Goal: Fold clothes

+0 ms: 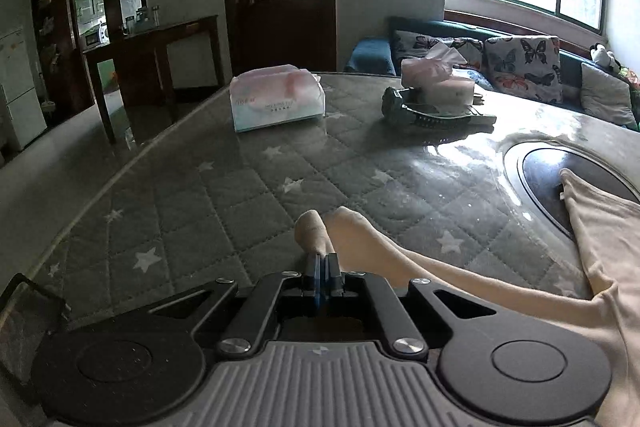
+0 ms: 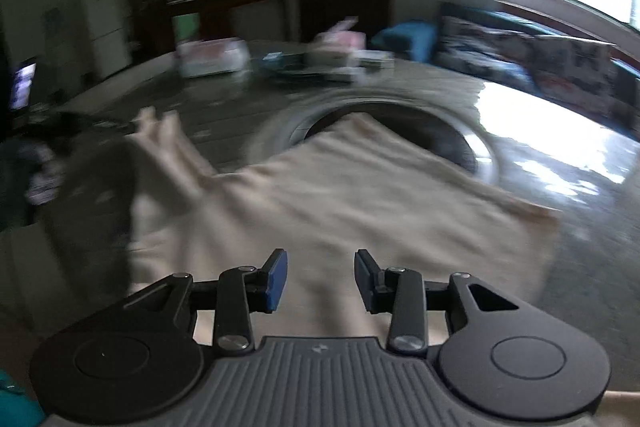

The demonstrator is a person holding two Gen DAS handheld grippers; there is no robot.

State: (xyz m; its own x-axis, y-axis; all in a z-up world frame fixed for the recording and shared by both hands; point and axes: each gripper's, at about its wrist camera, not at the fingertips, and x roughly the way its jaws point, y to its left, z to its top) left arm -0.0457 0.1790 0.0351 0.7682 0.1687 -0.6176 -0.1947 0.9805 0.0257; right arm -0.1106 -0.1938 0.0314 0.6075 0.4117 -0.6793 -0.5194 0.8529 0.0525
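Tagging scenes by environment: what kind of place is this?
Most likely a home living or dining room. A sofa with butterfly cushions sits under a window, tissue packs lie on the quilted, star-patterned table, and a cream garment is spread out, held by the left gripper.

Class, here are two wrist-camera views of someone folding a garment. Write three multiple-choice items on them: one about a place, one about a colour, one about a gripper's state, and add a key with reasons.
1. Where does the cream garment partly lie?
A. over the dark round inset of the table
B. on the sofa
C. on the floor

2. What colour are the gripper pads?
A. red
B. blue
C. yellow

3. How is the left gripper?
A. wide open
B. out of view
C. shut on a strip of the garment

Key: A, its far edge covers the inset in the table; B, blue faces show on both grippers; C, the pads meet with cloth between them, while the right gripper gapes.
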